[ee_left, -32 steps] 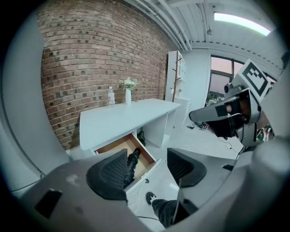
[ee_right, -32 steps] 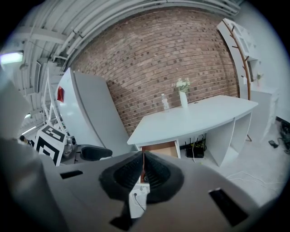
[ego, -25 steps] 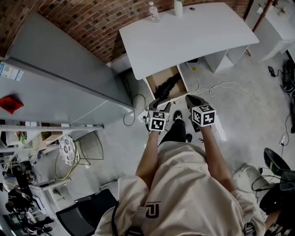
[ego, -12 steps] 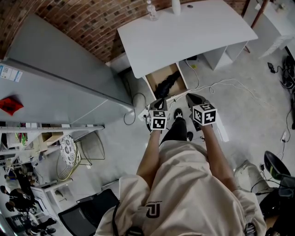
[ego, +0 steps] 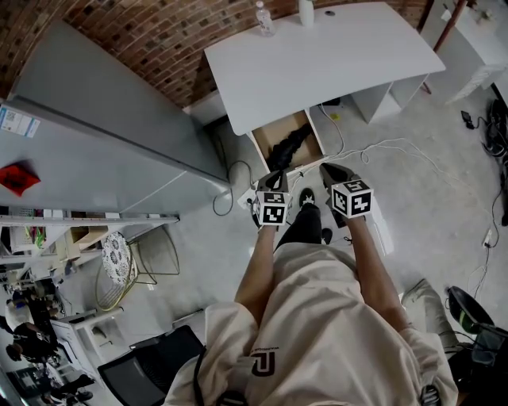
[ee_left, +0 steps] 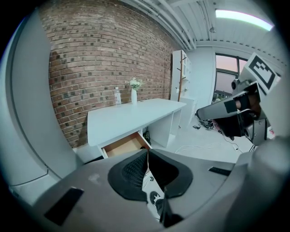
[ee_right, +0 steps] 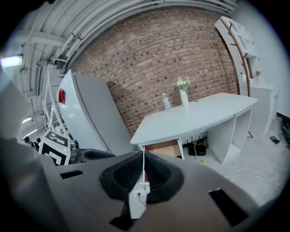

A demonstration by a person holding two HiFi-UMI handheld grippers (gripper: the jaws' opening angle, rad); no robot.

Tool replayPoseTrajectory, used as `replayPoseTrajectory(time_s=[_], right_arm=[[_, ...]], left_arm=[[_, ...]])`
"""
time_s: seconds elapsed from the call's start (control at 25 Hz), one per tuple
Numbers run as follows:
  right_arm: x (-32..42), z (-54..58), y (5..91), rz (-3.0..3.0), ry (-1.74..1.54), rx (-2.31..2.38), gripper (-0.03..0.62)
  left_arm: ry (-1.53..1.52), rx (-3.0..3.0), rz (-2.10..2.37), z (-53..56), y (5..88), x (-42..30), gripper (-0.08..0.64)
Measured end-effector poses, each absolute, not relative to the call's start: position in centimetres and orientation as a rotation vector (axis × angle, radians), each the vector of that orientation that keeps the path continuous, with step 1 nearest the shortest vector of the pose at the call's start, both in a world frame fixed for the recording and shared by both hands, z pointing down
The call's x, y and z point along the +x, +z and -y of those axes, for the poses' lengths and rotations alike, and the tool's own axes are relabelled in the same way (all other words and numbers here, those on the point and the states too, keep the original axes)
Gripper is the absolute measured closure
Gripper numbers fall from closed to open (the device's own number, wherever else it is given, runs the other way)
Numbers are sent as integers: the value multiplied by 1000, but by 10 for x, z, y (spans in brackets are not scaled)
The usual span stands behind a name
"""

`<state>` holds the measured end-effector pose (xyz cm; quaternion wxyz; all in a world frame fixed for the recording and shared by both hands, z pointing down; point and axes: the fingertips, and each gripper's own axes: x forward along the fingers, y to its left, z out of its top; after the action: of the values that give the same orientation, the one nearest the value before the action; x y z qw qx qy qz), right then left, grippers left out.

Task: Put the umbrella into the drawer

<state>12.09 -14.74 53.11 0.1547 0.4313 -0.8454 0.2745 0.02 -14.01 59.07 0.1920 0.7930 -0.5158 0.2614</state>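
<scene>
The black folded umbrella (ego: pixel 288 147) lies inside the open wooden drawer (ego: pixel 271 135) under the white desk (ego: pixel 317 55). Both grippers hover side by side in front of the drawer, above the floor and apart from the umbrella. My left gripper (ego: pixel 275 181) is shut, its dark pads (ee_left: pixel 131 174) meeting along a thin line with nothing between them. My right gripper (ego: pixel 332 171) is also shut and empty. From the left gripper view the drawer (ee_left: pixel 124 145) shows only its bare wood. The right gripper (ee_right: pixel 143 154) looks at the drawer (ee_right: pixel 164 147) as well.
A bottle (ego: pixel 264 20) and a white vase (ego: pixel 306 12) stand on the desk's far edge. A tall grey cabinet (ego: pixel 103 119) stands left of the drawer. White cables (ego: pixel 381 151) trail over the concrete floor to the right. The person's shoe (ego: pixel 305 198) is between the grippers.
The left gripper's jaws, spread a second ago, have closed on nothing. Both hands stay in about the same place. The umbrella has not moved in the drawer.
</scene>
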Motion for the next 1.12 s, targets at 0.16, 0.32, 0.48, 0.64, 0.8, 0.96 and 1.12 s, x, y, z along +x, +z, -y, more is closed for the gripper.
replayPoseTrajectory(time_s=[0.16, 0.32, 0.48, 0.64, 0.8, 0.96, 1.12], right_arm=[[119, 147, 533, 2417, 789, 1235, 523], [117, 147, 535, 2399, 773, 1218, 523], [114, 142, 542, 2360, 728, 1182, 523], [110, 142, 544, 2369, 711, 1167, 523], [117, 145, 540, 2365, 632, 1213, 523], [120, 145, 541, 2370, 666, 1216, 523], [122, 145, 543, 2362, 654, 1241, 523]], left_arm=[[737, 2236, 1455, 143, 591, -2, 546], [744, 2234, 1449, 142, 592, 0, 546], [740, 2220, 1445, 138, 594, -2, 546], [744, 2231, 1421, 136, 597, -1, 546], [760, 2244, 1404, 133, 599, 1, 546], [748, 2234, 1414, 134, 598, -3, 546], [768, 2231, 1430, 134, 596, -3, 546]])
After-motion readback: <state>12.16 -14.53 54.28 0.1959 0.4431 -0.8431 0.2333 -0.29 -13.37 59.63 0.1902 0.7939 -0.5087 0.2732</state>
